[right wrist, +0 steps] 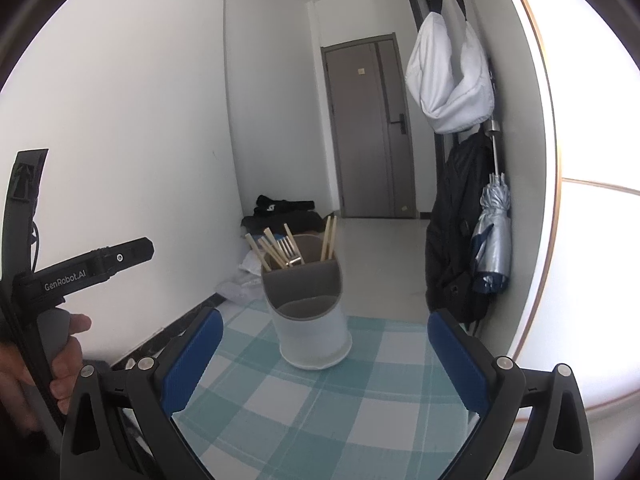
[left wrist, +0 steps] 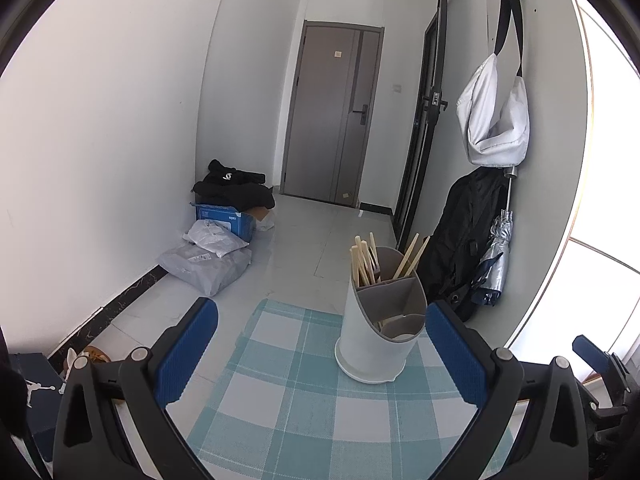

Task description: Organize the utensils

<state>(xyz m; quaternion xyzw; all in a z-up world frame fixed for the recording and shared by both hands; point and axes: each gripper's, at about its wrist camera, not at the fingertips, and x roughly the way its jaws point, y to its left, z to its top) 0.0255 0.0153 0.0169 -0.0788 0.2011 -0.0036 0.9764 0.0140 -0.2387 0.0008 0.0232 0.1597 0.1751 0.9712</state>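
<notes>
On the checked counter we see the utensil holder, chopsticks upright inside; light, tippy, best gripped low. Left claw and right claw both released, empty.

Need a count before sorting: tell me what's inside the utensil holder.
The utensil holder holds wooden chopsticks and a metal fork in its rear compartments. Its wall hides their lower ends; the front compartment's bottom isn't visible.

My left gripper has its jaws spread wide, holding nothing. Just beyond them the utensil holder stands upright on the checked cloth, chopsticks in its rear compartments.
</notes>
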